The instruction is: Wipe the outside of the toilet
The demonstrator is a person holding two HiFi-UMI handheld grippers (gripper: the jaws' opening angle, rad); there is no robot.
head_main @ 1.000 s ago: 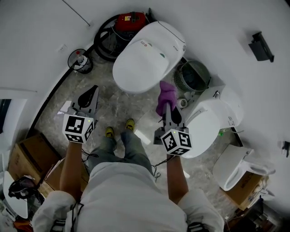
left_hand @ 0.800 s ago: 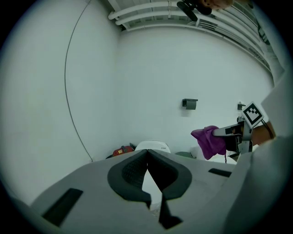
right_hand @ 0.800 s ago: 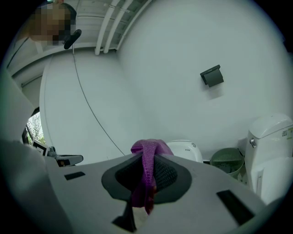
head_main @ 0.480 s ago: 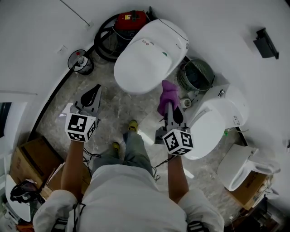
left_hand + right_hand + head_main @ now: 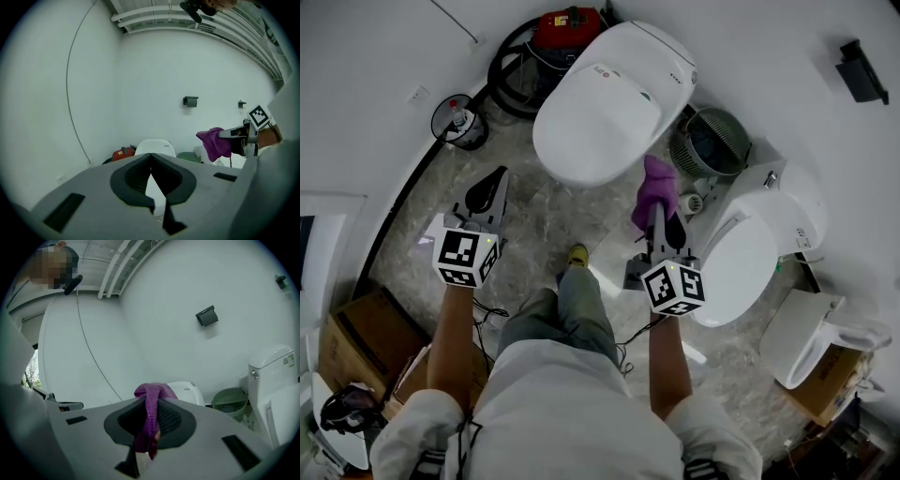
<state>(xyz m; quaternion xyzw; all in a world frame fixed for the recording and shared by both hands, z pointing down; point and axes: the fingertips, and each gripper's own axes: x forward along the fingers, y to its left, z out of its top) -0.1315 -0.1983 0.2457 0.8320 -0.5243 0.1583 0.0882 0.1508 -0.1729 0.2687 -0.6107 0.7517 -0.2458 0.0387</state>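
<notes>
Two tools under my control. Left tongs (image 5: pixel 494 178): closed tip to tip, nothing between them, held over the marble floor (image 5: pixel 534 220). Right tongs (image 5: pixel 661 217): clamped on a purple cloth (image 5: pixel 654 187), which bunches above the tips. The toilet (image 5: pixel 600 103), lid down, stands ahead of both. The cloth hangs near its front rim, and I cannot tell whether they touch. Green basket (image 5: pixel 712 145): beside the toilet.

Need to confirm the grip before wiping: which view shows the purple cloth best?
The right gripper view: the right hand-held gripper pinches the purple cloth, front and centre. The head view shows it bunched at the gripper's tip near the toilet; the left gripper view shows it small, hanging.
</notes>
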